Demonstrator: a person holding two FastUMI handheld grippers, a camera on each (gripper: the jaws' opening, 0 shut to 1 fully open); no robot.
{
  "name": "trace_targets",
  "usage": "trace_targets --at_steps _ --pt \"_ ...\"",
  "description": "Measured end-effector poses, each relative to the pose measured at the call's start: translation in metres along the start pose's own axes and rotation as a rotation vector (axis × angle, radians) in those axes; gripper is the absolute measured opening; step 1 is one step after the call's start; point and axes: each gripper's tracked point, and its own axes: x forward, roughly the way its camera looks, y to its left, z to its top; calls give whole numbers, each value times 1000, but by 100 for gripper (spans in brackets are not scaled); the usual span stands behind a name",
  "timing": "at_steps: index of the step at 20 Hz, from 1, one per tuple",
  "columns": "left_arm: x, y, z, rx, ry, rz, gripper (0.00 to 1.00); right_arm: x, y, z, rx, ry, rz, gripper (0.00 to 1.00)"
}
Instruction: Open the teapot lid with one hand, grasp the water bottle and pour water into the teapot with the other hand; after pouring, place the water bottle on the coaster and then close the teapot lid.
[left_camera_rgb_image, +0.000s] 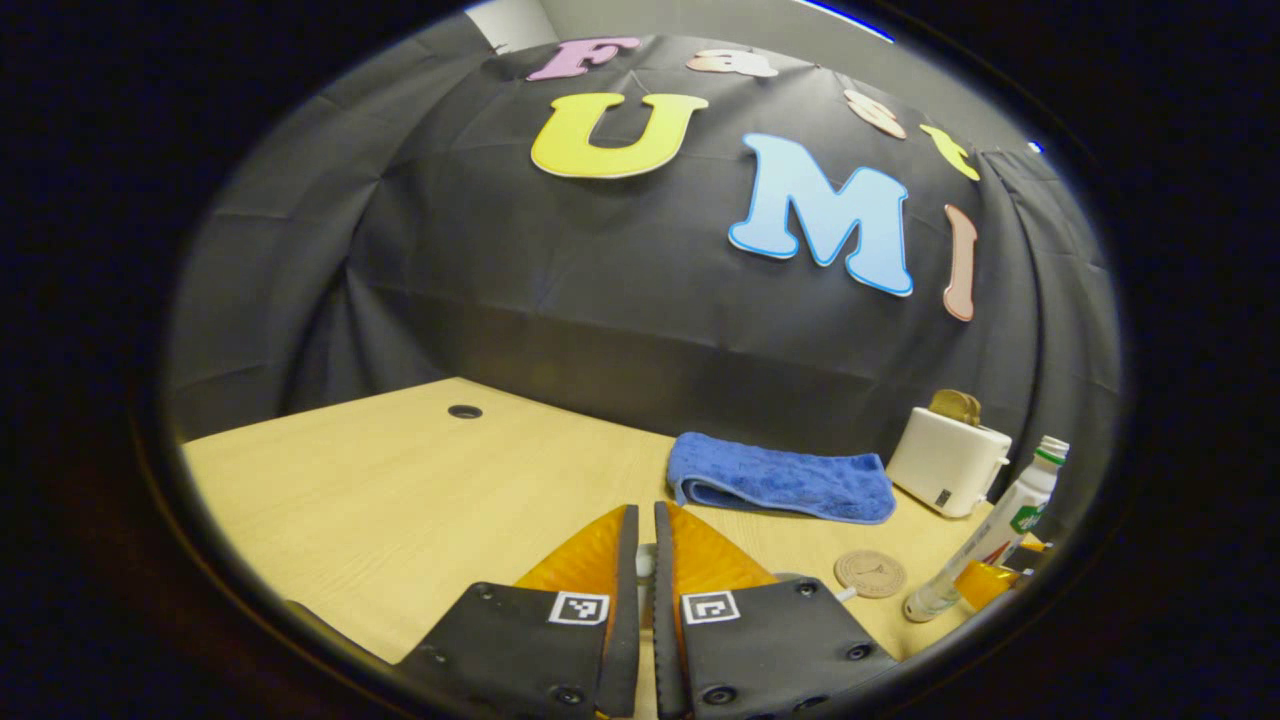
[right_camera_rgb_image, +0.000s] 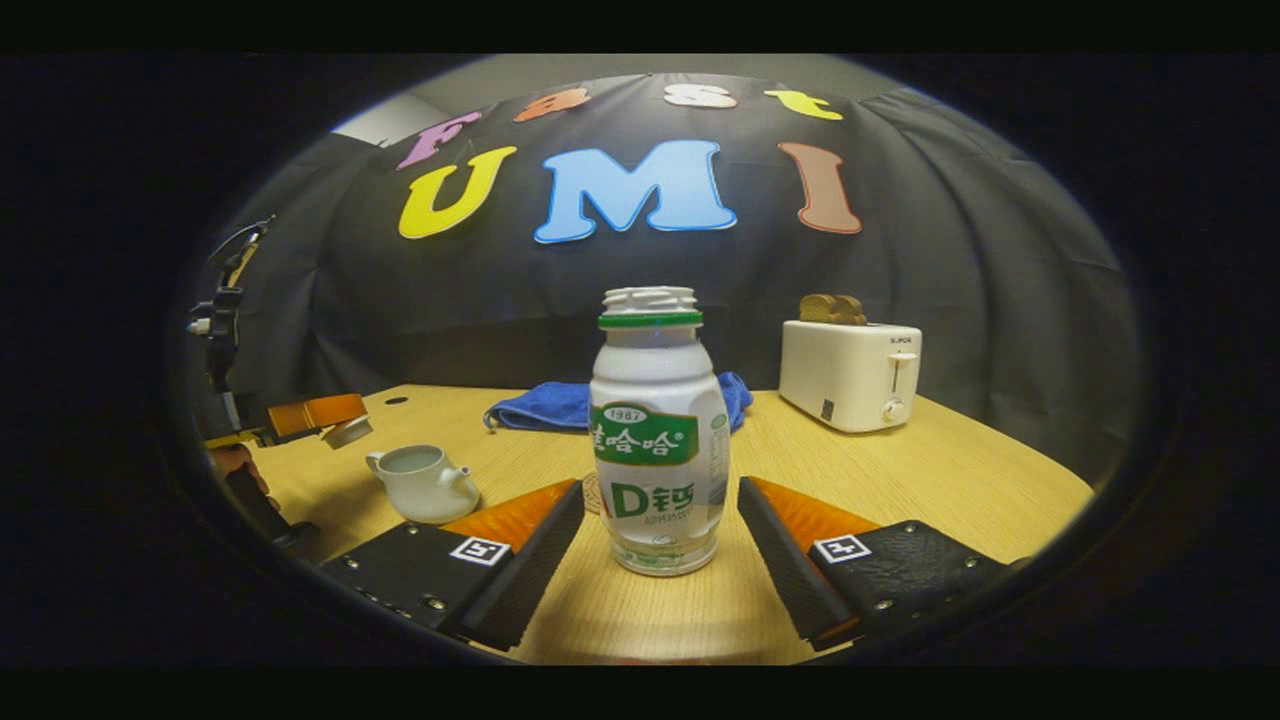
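Observation:
A white water bottle (right_camera_rgb_image: 657, 430) with a green label and no cap stands upright on the table between the fingers of my right gripper (right_camera_rgb_image: 660, 492). The jaws are open, with a narrow gap on each side of the bottle. The round cork coaster (left_camera_rgb_image: 870, 574) lies just beyond the bottle, with nothing on it. My left gripper (left_camera_rgb_image: 645, 512) is shut on the small white teapot lid (right_camera_rgb_image: 348, 432). It holds the lid in the air above and to the left of the white teapot (right_camera_rgb_image: 425, 483), whose mouth is uncovered.
A folded blue towel (left_camera_rgb_image: 785, 480) lies at the back of the wooden table (left_camera_rgb_image: 400, 500). A white toaster (right_camera_rgb_image: 850, 372) with bread in it stands to the towel's right. A hand (right_camera_rgb_image: 235, 462) holds the left gripper at the table's left edge.

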Motion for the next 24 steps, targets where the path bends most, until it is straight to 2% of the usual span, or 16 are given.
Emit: trace_targets --at_steps 1,2,6,9,10,14,16,17,19,21,22,24 --pt "0 0 -1 1 3 -1 10 2 0 -1 -1 2 -6 95" --pt "0 -1 -1 2 5 -2 17 2 0 -1 -2 3 -7 95" --pt "0 -2 -3 -2 13 -7 17 2 3 0 -27 3 2 95" --pt "1 -3 -7 -1 23 -8 17 1 1 0 -26 6 2 79" --pt "1 -3 -6 0 23 -10 13 1 2 0 -29 5 6 78" --pt "0 0 -3 2 18 -6 17 2 0 0 -57 3 6 76" --pt "0 2 -2 1 15 -3 10 1 -4 1 -93 -2 -24 75" --pt "0 2 -2 -1 13 -3 13 1 -6 1 -107 -5 -39 75" --pt "0 3 -4 -7 18 -5 13 2 -14 2 -141 -2 -77 75" --pt "0 5 -4 -9 20 -5 17 1 -21 3 -221 0 -121 75" --pt "1 6 -3 -9 20 -2 13 2 -24 5 -270 0 -138 75" --pt "0 8 -3 -16 20 -1 17 10 -19 7 -357 5 -147 75"
